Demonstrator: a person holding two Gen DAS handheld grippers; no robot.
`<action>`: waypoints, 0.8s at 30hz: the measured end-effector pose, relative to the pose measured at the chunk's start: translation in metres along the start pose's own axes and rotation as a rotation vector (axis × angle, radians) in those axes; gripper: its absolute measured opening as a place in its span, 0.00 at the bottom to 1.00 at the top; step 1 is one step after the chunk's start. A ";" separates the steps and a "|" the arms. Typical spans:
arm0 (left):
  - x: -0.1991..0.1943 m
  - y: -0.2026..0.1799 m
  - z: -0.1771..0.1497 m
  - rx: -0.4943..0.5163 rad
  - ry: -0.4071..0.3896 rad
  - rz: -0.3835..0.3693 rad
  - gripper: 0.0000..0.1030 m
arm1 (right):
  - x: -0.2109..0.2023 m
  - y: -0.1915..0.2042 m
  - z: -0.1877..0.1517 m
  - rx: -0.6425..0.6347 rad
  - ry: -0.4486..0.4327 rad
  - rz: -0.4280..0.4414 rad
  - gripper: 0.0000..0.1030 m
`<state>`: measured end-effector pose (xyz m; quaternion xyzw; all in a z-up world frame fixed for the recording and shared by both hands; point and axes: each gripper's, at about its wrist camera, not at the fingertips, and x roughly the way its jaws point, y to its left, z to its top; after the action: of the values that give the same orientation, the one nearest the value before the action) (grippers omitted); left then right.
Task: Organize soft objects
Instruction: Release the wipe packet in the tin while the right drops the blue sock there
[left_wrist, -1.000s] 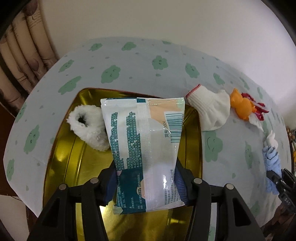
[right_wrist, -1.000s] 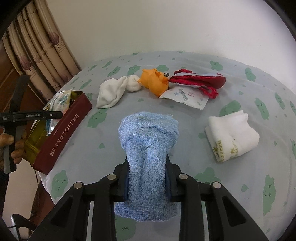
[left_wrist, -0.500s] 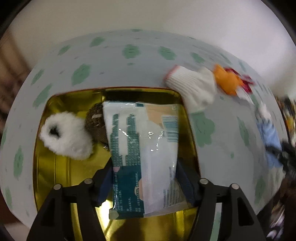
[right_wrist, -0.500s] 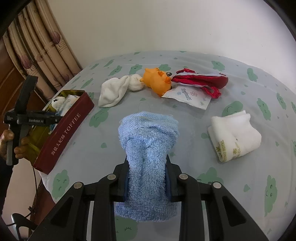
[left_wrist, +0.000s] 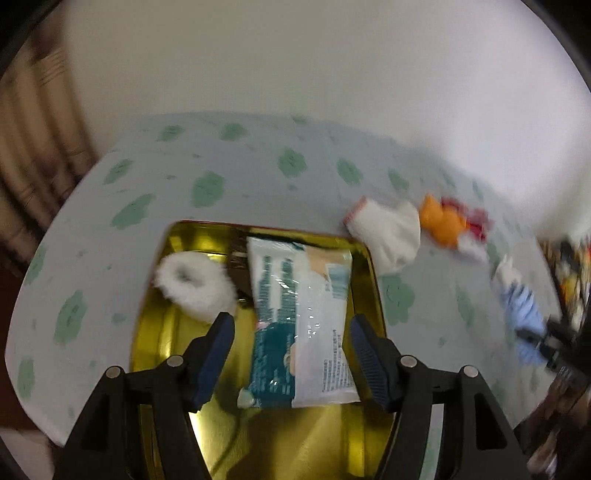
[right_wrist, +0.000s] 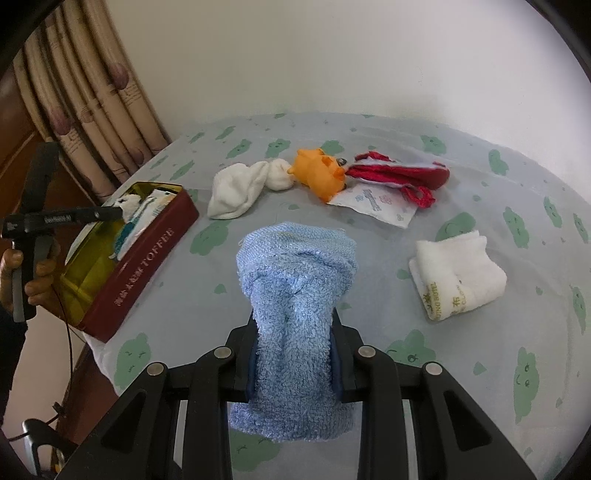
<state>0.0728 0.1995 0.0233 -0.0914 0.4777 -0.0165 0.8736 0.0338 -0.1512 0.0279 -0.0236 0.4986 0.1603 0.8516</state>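
Observation:
A wet-wipe packet (left_wrist: 301, 325) lies in the gold-lined toffee tin (left_wrist: 371, 258) beside a fluffy white slipper (left_wrist: 195, 288). My left gripper (left_wrist: 291, 319) hovers above the tin, open, its blue pads standing clear of the packet on both sides. In the right wrist view the tin (right_wrist: 147, 258) sits at the table's left edge, with a hand (right_wrist: 33, 273) holding the left gripper over it. My right gripper (right_wrist: 295, 325) is shut on a folded blue towel (right_wrist: 295, 288), held above the tablecloth.
On the cloth lie a white sock (right_wrist: 236, 192), an orange plush toy (right_wrist: 321, 173), a red cloth item (right_wrist: 399, 175), a small flat sachet (right_wrist: 373, 203) and a folded white towel (right_wrist: 458, 273). Curtains (right_wrist: 92, 110) hang at the left, past the table edge.
The left jaws have spread and let go of the packet, which now rests in the tin. The left gripper has risen and drawn back. The right gripper still holds the blue towel.

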 end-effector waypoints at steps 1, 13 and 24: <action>-0.011 0.005 -0.005 -0.043 -0.037 0.010 0.65 | -0.002 0.004 0.001 -0.011 -0.005 0.004 0.26; -0.105 0.035 -0.118 -0.396 -0.260 0.232 0.65 | 0.007 0.102 0.039 -0.067 0.016 0.248 0.26; -0.139 0.056 -0.155 -0.491 -0.399 0.356 0.65 | 0.110 0.229 0.085 -0.022 0.190 0.404 0.26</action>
<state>-0.1353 0.2484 0.0473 -0.2155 0.2957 0.2692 0.8909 0.0864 0.1103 0.0039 0.0526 0.5693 0.3303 0.7510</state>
